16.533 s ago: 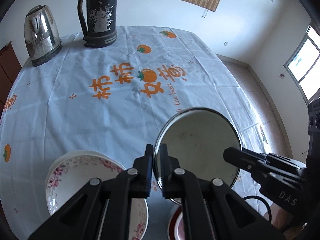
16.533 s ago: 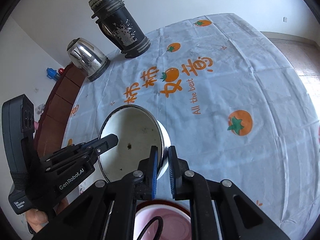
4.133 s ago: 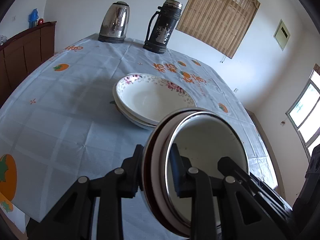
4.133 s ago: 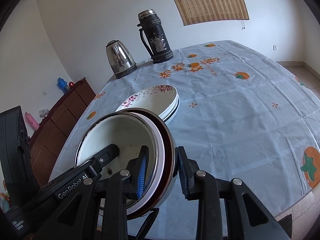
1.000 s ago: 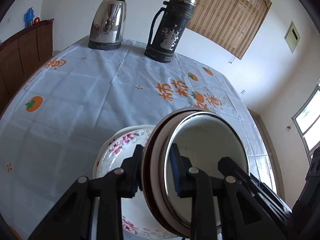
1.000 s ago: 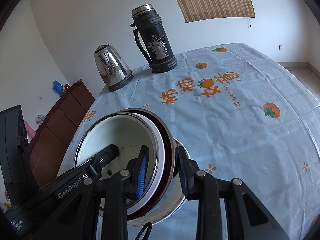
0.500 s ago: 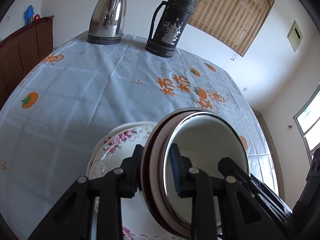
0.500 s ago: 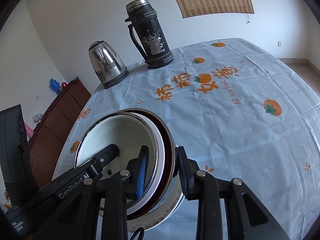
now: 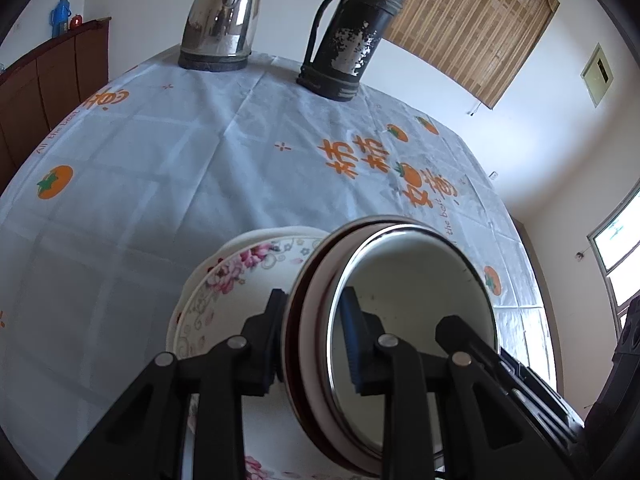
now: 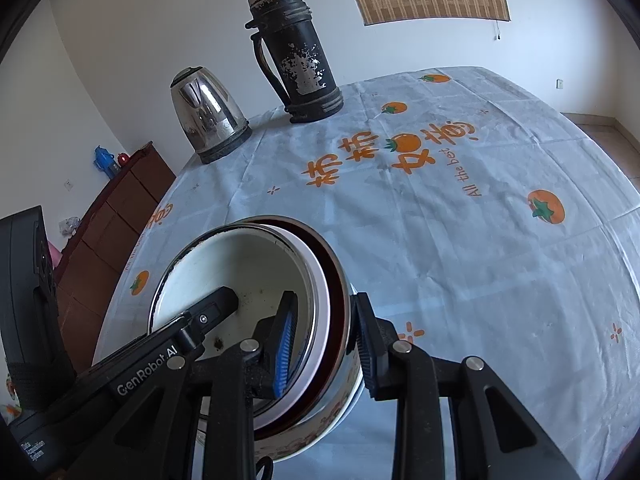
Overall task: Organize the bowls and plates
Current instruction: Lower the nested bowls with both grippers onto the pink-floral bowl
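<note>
A nested stack of bowls (image 9: 412, 300), white enamel inside a dark red one, hangs between both grippers. My left gripper (image 9: 316, 336) is shut on its left rim and my right gripper (image 10: 324, 340) is shut on its right rim (image 10: 320, 300). Just under the stack stand floral plates (image 9: 236, 276) on the table, their edge showing below the bowls (image 10: 320, 436) in the right wrist view. Whether the stack touches the plates I cannot tell. The other gripper's black finger reaches into the bowl in each view.
A steel kettle (image 9: 222, 20) and a worn black thermos (image 9: 352, 32) stand at the table's far side on the pale cloth (image 9: 160, 160) with orange print. A brown cabinet (image 10: 116, 216) stands against the left wall.
The held bowl stack has drifted a little further over the floral plates, which now sit lower and closer under it. Both grips are unchanged.
</note>
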A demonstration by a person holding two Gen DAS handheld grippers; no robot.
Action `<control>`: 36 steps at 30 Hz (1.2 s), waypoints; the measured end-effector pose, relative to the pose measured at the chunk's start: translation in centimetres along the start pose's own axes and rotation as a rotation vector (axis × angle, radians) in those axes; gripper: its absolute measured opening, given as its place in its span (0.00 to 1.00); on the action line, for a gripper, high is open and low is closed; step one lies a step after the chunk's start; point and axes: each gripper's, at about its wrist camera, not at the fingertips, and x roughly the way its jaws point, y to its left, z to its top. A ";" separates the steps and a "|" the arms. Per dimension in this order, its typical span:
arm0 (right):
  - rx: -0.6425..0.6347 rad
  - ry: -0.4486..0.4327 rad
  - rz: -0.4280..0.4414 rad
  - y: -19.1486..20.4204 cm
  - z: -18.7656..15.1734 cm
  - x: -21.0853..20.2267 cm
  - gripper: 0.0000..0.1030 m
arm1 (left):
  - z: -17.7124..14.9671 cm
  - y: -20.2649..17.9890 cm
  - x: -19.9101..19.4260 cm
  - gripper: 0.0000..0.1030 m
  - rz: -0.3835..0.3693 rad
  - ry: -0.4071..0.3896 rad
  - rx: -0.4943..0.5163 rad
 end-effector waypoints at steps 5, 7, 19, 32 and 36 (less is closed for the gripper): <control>-0.004 0.012 -0.006 0.2 0.0 0.4 0.30 | -0.1 0.3 0.4 0.25 0.003 0.009 -0.007; -0.003 0.020 -0.008 0.2 0.0 0.6 0.30 | -0.1 0.4 0.6 0.25 0.002 0.016 -0.011; -0.032 0.039 -0.028 0.6 0.1 1.6 0.30 | 0.0 0.9 1.2 0.26 0.005 0.031 -0.026; -0.067 0.044 -0.038 1.3 0.2 1.8 0.31 | -0.3 1.5 1.2 0.26 -0.002 0.032 -0.040; -0.078 0.034 -0.032 1.7 -0.1 1.7 0.32 | -0.4 1.8 1.0 0.26 -0.005 0.024 -0.036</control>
